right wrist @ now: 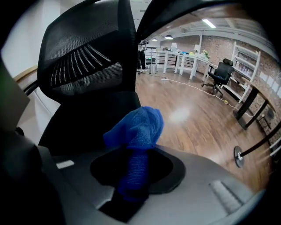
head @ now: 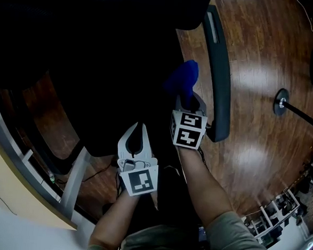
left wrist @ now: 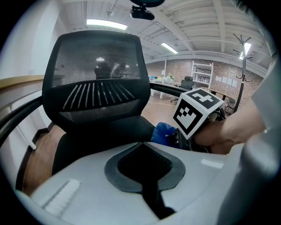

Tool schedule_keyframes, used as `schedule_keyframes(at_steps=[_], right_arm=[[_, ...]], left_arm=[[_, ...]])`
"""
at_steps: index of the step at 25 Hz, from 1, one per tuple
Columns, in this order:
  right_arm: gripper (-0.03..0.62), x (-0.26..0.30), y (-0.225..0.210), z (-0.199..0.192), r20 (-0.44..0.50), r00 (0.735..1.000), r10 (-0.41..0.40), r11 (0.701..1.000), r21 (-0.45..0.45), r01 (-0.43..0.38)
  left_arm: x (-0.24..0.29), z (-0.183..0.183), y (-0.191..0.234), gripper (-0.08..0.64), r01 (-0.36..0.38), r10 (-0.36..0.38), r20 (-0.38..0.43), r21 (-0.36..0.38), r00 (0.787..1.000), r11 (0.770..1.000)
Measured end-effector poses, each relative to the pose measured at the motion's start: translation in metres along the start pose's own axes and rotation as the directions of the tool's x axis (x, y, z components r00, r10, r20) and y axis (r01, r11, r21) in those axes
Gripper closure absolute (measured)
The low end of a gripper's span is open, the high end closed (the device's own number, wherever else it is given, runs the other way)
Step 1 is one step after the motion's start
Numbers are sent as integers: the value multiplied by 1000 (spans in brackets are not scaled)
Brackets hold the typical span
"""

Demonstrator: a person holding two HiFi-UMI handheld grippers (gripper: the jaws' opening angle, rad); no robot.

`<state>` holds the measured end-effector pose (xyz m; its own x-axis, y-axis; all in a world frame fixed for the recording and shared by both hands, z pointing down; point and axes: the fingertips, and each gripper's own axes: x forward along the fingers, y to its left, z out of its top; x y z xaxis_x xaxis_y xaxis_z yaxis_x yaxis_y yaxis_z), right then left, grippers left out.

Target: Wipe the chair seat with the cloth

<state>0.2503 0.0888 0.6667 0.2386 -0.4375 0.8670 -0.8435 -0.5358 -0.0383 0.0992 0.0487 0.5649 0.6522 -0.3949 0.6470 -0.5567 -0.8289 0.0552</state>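
Left claw (head: 139,132), nearest, is clenched and empty above the chair seat's (head: 108,91) front edge. Right claw (head: 188,105) grasps the blue cloth (head: 183,79) at the seat's right edge, beside the armrest (head: 220,73). Advised technique: press the cloth flat, then sweep across in overlapping strokes.

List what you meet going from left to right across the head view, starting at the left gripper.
left gripper → blue cloth → chair armrest → round stand base on the wooden floor
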Motion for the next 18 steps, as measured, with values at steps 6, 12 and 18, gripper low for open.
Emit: schedule_keyframes(at_steps=[6,12,18], right_arm=[[483,-2,-5,5,21,1000,4,1000,3,-4],[482,-28,52,26,74,992,103,986,-139,-92],[482,-57,185,34,82,945,317,886,-382,-264]], left_arm=[[-11,-8,15,555,-87,87,-3,-70,996,994],[-47,-12,61,555,-176,178,3,-137,984,975],[-101,-31,126,555,-279,284,2,-190,959,941]])
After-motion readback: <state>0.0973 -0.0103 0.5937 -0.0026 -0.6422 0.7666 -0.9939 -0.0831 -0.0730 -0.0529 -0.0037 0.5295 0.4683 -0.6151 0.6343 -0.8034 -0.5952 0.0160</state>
